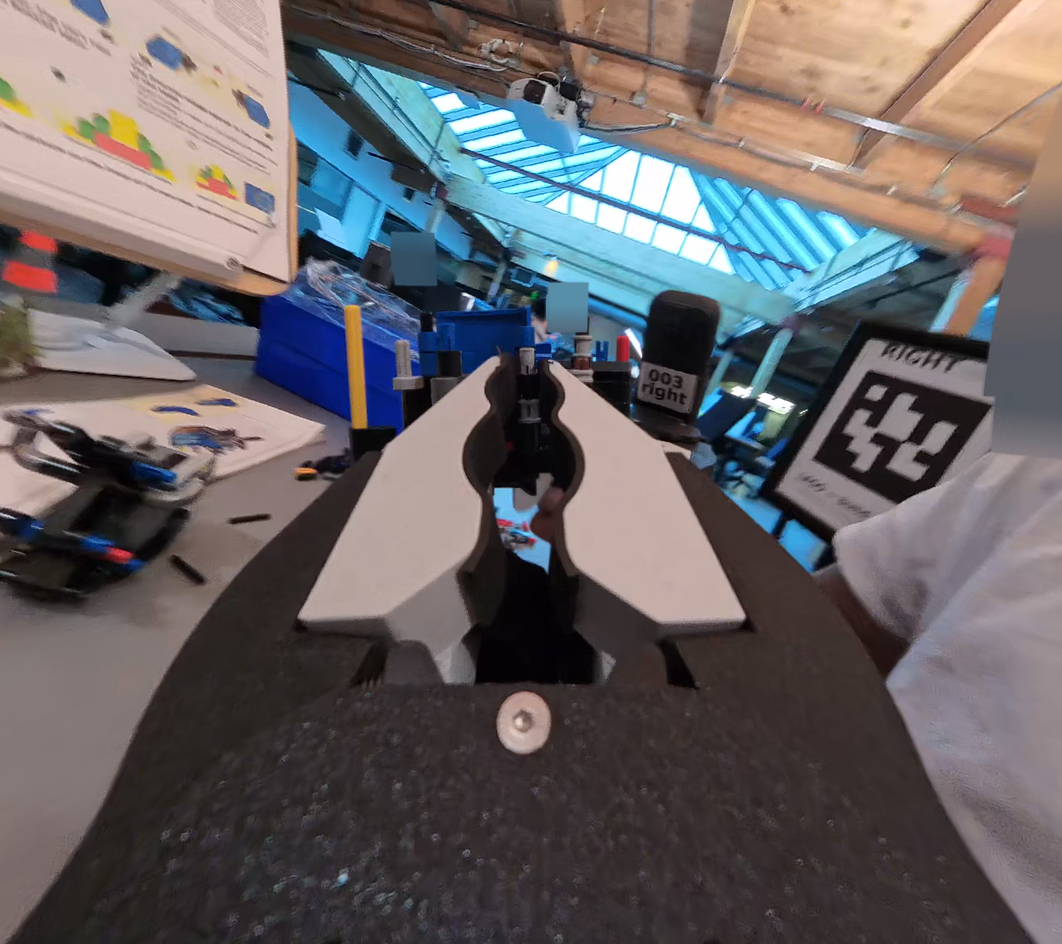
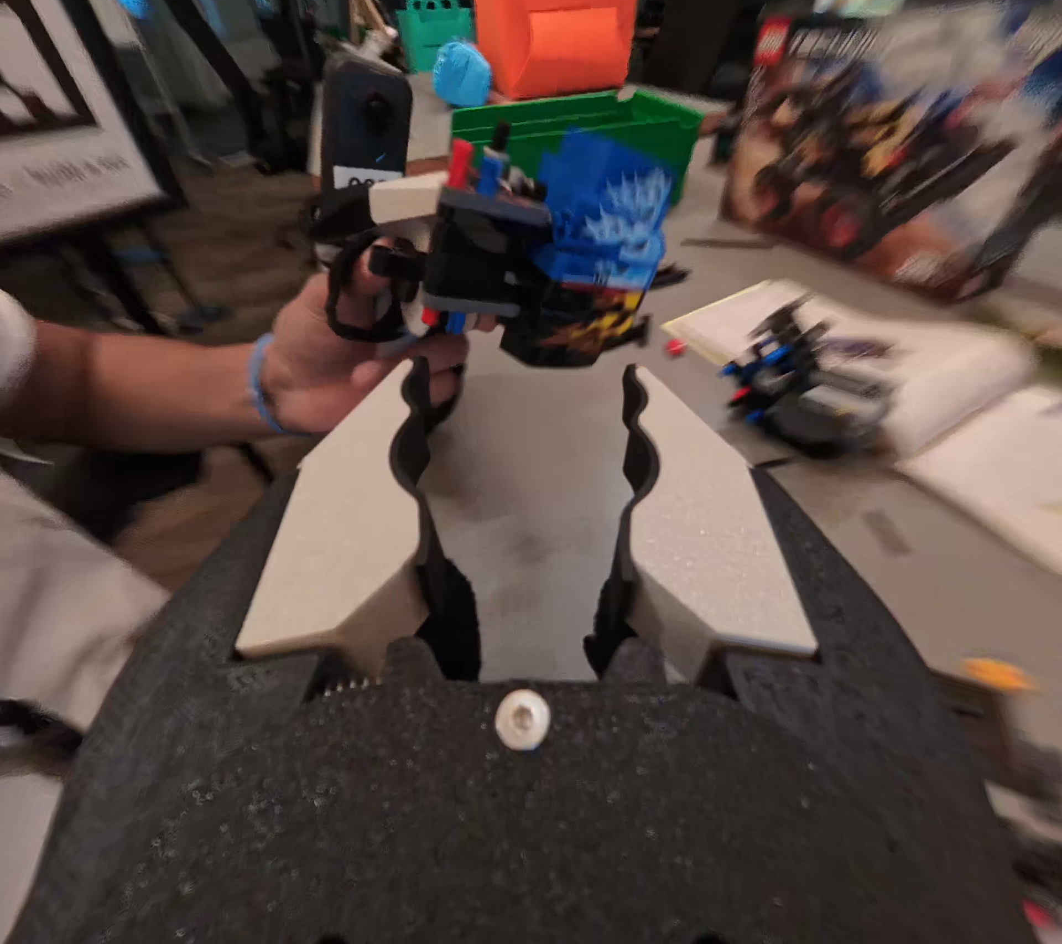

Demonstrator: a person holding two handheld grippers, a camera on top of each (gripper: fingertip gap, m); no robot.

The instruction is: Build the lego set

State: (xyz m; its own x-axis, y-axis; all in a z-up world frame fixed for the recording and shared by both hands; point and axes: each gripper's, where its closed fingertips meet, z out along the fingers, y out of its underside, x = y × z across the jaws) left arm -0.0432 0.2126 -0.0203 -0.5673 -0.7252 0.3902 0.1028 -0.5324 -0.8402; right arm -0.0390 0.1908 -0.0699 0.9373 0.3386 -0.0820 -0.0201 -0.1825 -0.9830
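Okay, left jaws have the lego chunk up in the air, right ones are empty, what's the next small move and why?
Probably bring the right gripper forward to the lego chunk and close on its free end. Its jaws stand wide open with only bare table between them, while the left gripper is shut on the chunk and holds it in the air just ahead. A second grip would steady it for the next piece.

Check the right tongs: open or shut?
Open. In the right wrist view, the right tongs show a wide gap between their fingers, with bare table visible through it and nothing held.
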